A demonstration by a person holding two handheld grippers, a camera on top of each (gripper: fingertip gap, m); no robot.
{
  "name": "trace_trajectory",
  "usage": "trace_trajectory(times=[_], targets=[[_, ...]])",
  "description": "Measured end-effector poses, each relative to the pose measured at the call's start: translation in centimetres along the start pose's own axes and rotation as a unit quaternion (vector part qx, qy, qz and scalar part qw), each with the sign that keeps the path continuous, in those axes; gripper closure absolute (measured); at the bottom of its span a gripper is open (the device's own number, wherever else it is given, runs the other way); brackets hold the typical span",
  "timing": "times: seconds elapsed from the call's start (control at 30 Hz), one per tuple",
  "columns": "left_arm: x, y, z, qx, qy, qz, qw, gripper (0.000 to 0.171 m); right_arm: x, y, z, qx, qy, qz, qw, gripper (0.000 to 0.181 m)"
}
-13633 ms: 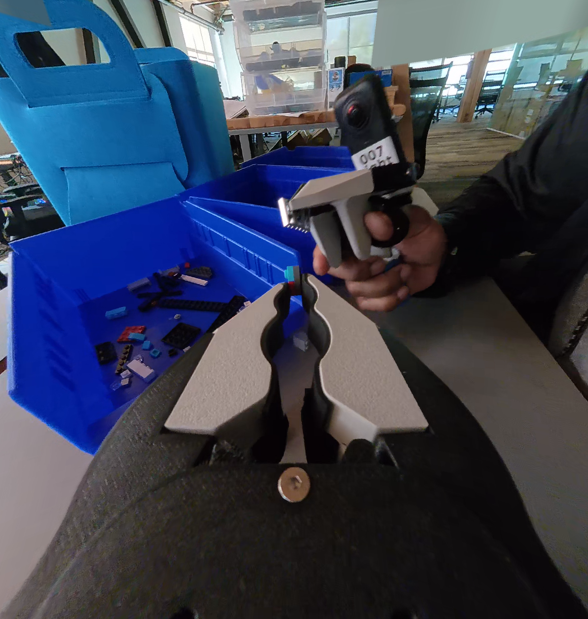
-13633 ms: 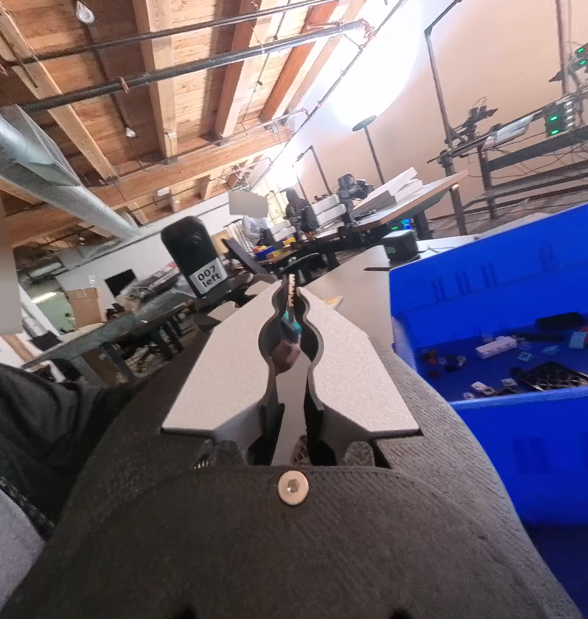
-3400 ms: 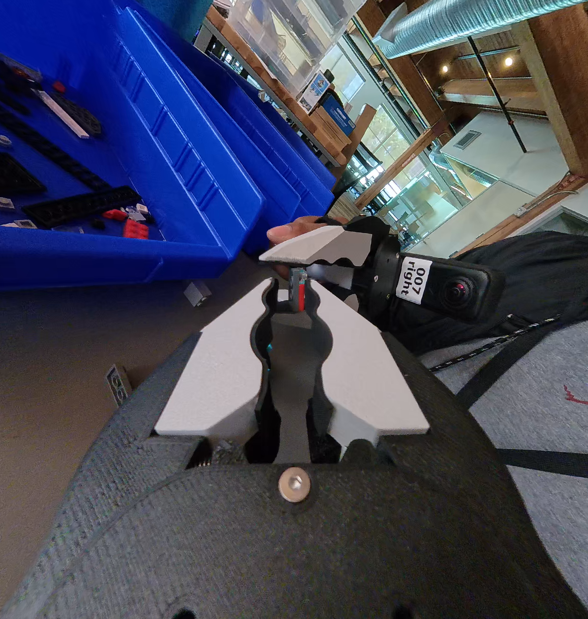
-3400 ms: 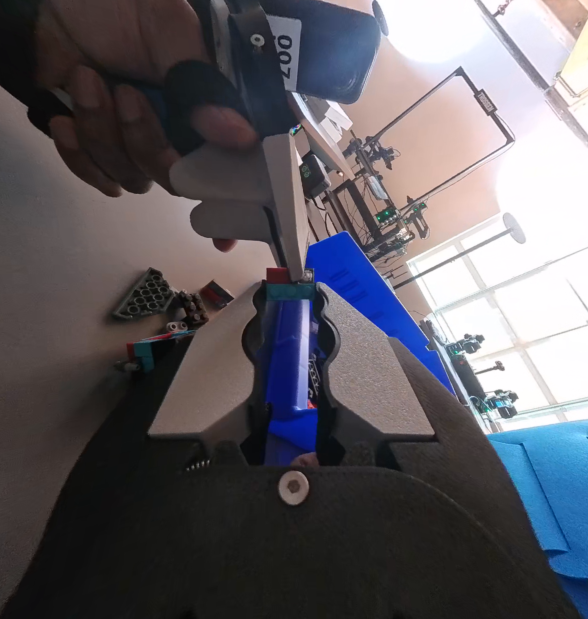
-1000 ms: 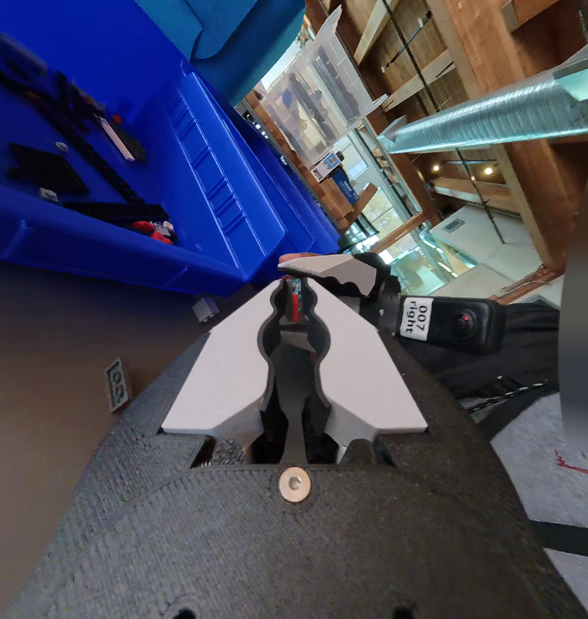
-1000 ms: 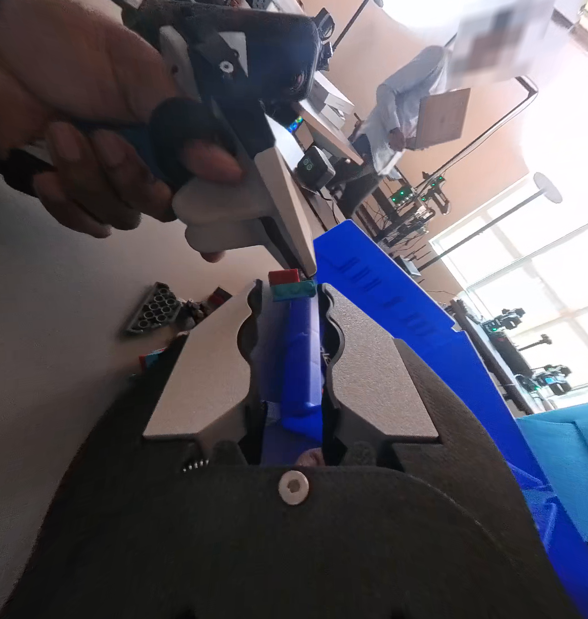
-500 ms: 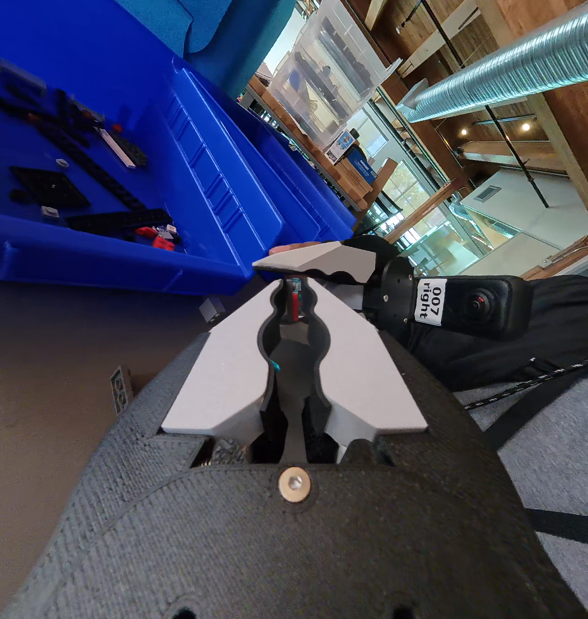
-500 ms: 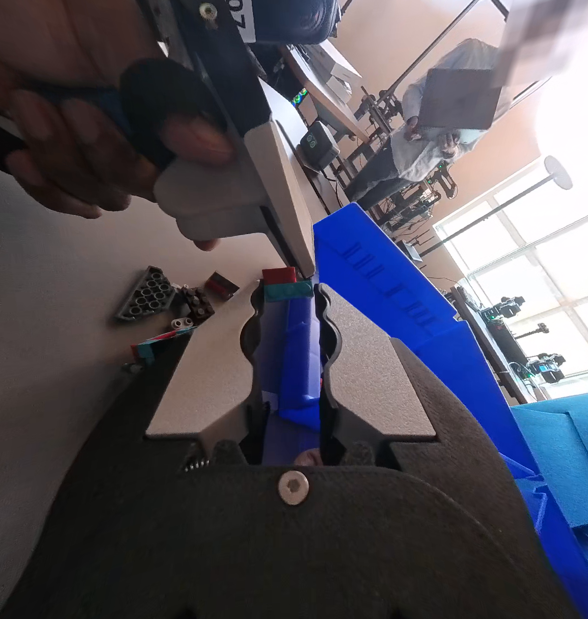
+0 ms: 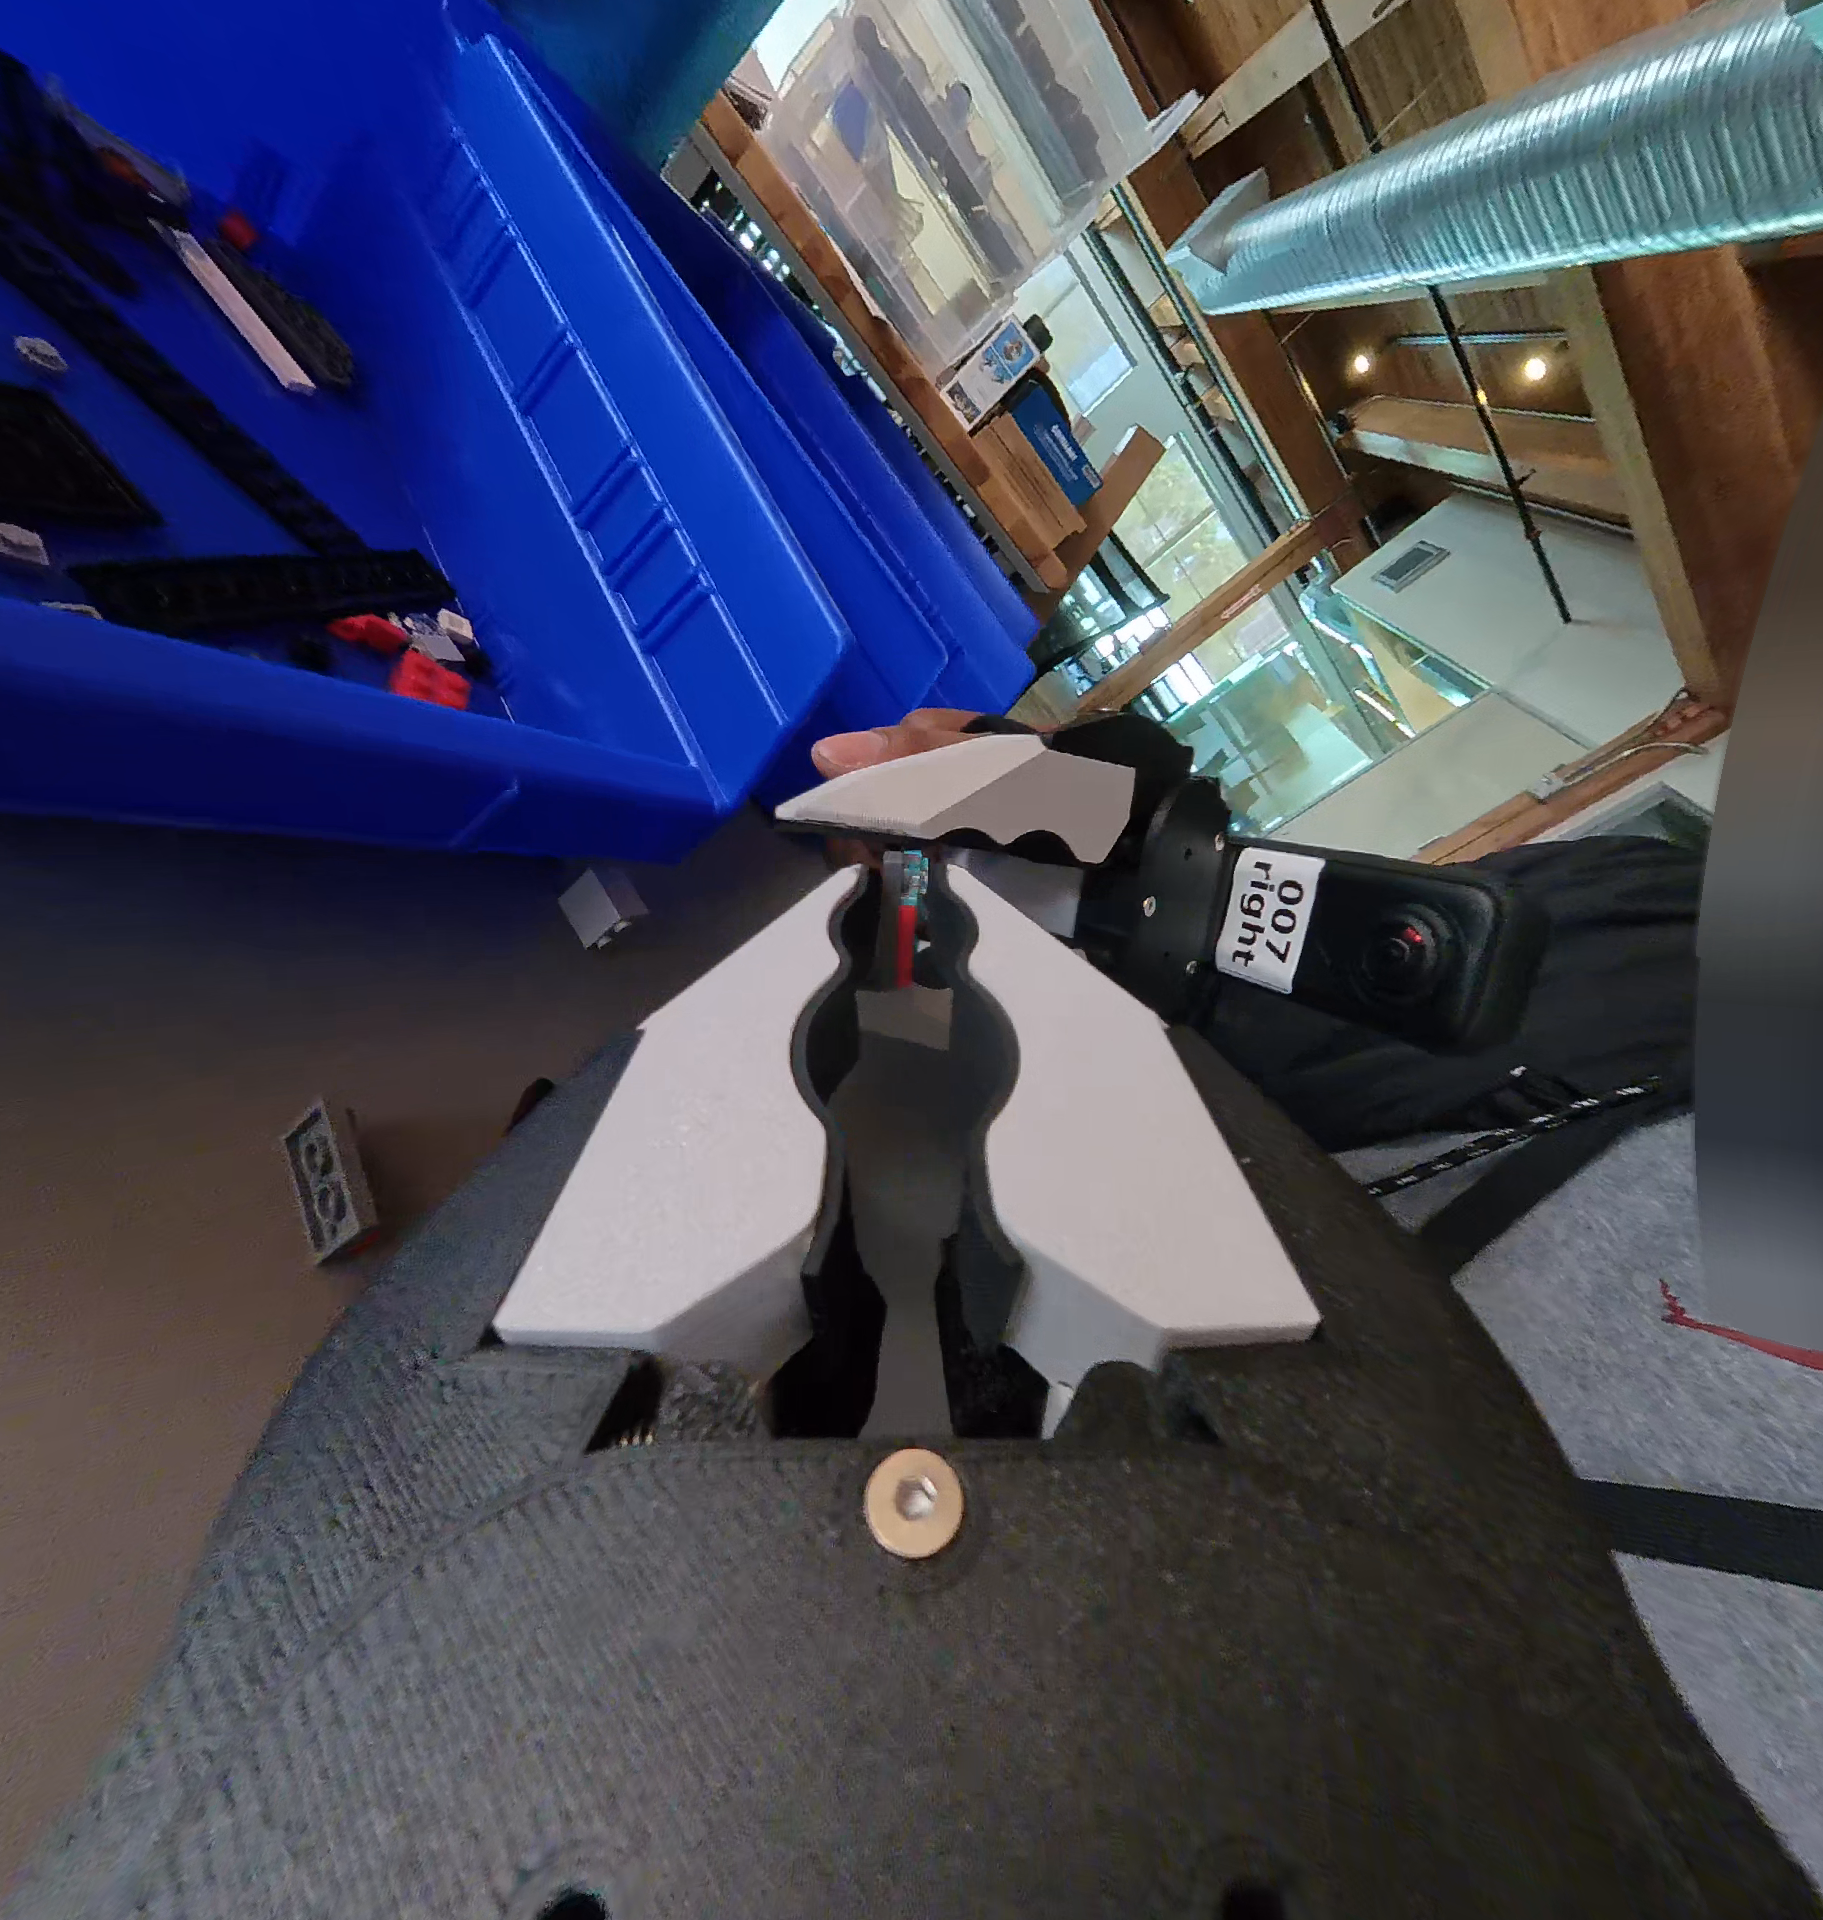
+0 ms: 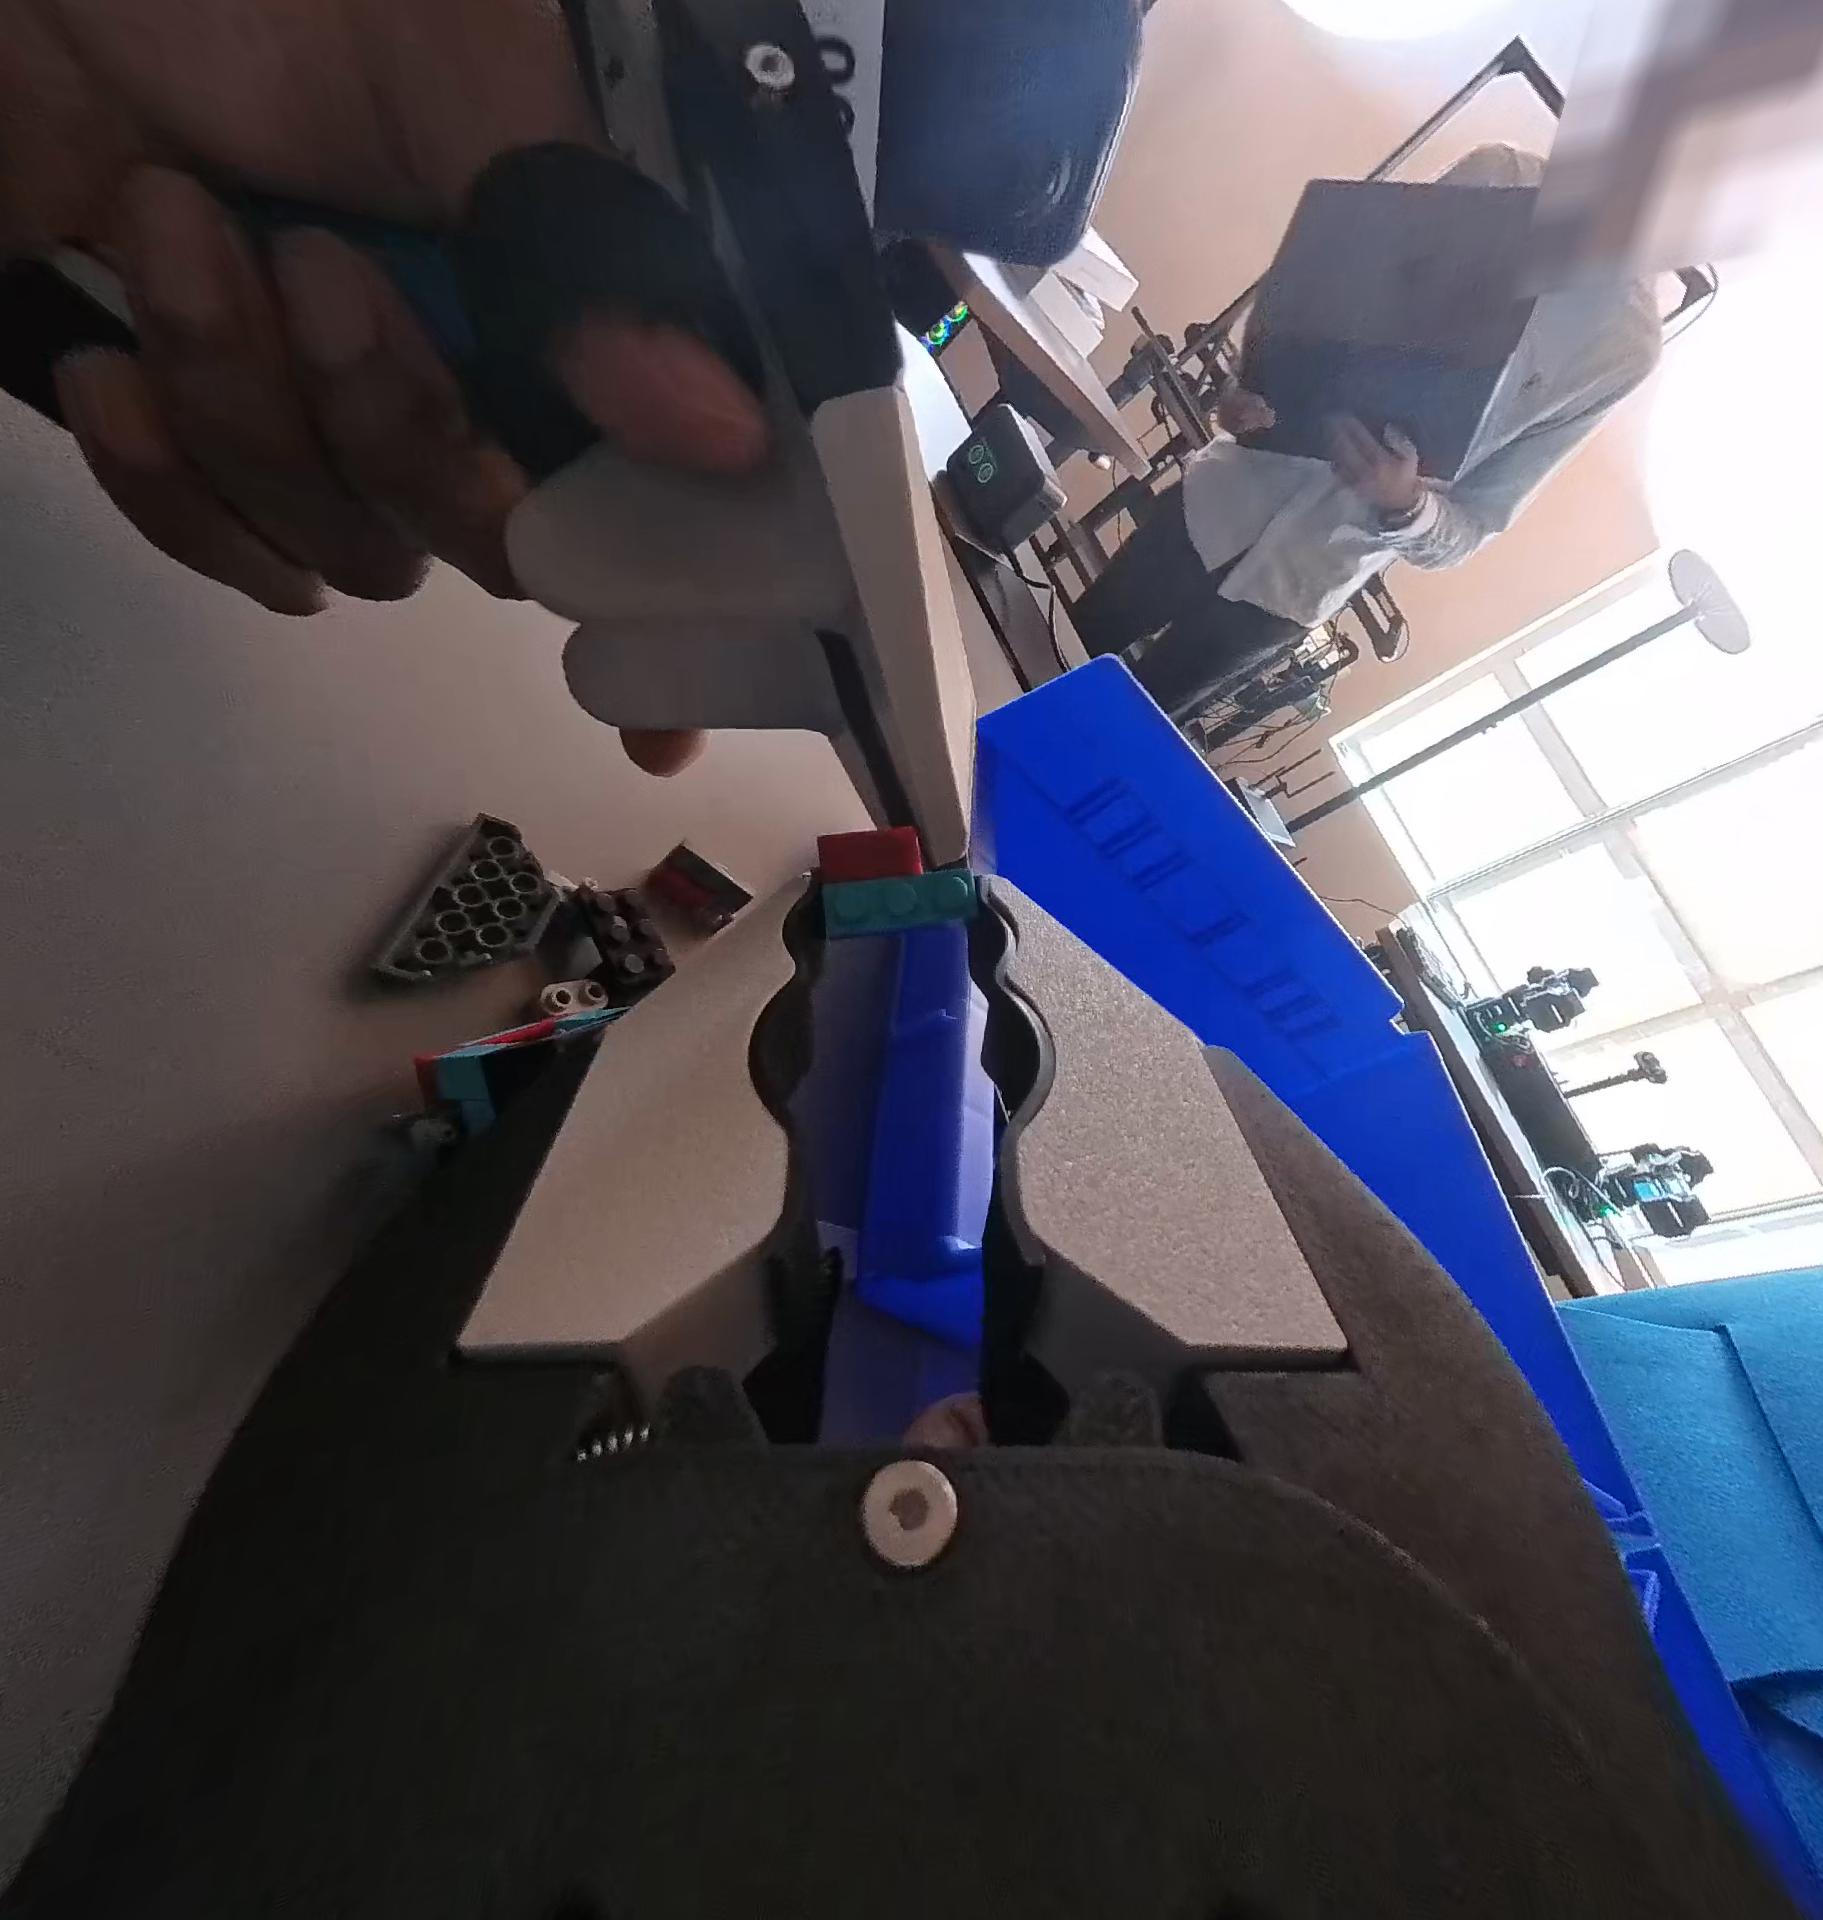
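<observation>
Blue bin [image 9: 616,582] of loose bricks [image 9: 263,597]; both hand-held grippers [image 9: 905,883] [image 10: 899,899] pinching teal-red brick stack [image 10: 891,883].

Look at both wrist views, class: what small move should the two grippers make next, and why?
Probably press the left gripper and the right gripper gently together. The right grips a teal plate by its ends; the left pinches a red brick that lies against the plate's studded face, covering only part of it. Whether the studs have seated cannot be seen, so a light squeeze seems sensible.
</observation>
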State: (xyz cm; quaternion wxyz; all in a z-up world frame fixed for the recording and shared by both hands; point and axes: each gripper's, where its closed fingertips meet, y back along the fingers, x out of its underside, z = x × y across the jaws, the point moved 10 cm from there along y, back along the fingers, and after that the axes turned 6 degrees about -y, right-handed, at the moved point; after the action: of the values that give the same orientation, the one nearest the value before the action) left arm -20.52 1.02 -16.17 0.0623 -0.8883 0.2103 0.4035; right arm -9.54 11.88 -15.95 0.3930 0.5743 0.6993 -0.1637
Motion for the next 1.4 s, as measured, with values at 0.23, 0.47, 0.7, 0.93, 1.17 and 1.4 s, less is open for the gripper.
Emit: trace_trajectory(times=[0.23, 0.47, 0.7, 0.93, 1.17, 1.4], targets=[[0.2, 0.0, 0.1, -0.005, 0.011, -0.013, 1.0, 0.163, -0.1, 0.0, 0.3, 0.009, 0.024, 0.003, 1.0, 0.152], [0.7, -0.1, 0.6, 0.001, 0.063, -0.031, 0.997, 0.163, -0.2, -0.1, 0.8, 0.041, 0.087, 0.02, 0.995, 0.154], [0.9, -0.1, 1.1, 0.008, 0.091, -0.046, 0.995, 0.163, -0.2, -0.3, 1.0, 0.057, 0.105, 0.024, 0.993, 0.153], [0.5, -0.2, 0.7, -0.019, 0.025, -0.037, 0.999, 0.163, -0.1, -0.3, 0.4, 0.02, -0.007, 0.014, 1.0, 0.152], [0.2, -0.2, 0.2, -0.023, -0.014, -0.015, 1.0, 0.162, -0.1, -0.2, 0.0, -0.01, -0.05, 0.001, 0.999, 0.153], [0.4, -0.3, 0.4, -0.006, 0.009, 0.006, 1.0, 0.161, -0.1, -0.1, -0.1, -0.01, -0.055, 0.0, 0.998, 0.153]])
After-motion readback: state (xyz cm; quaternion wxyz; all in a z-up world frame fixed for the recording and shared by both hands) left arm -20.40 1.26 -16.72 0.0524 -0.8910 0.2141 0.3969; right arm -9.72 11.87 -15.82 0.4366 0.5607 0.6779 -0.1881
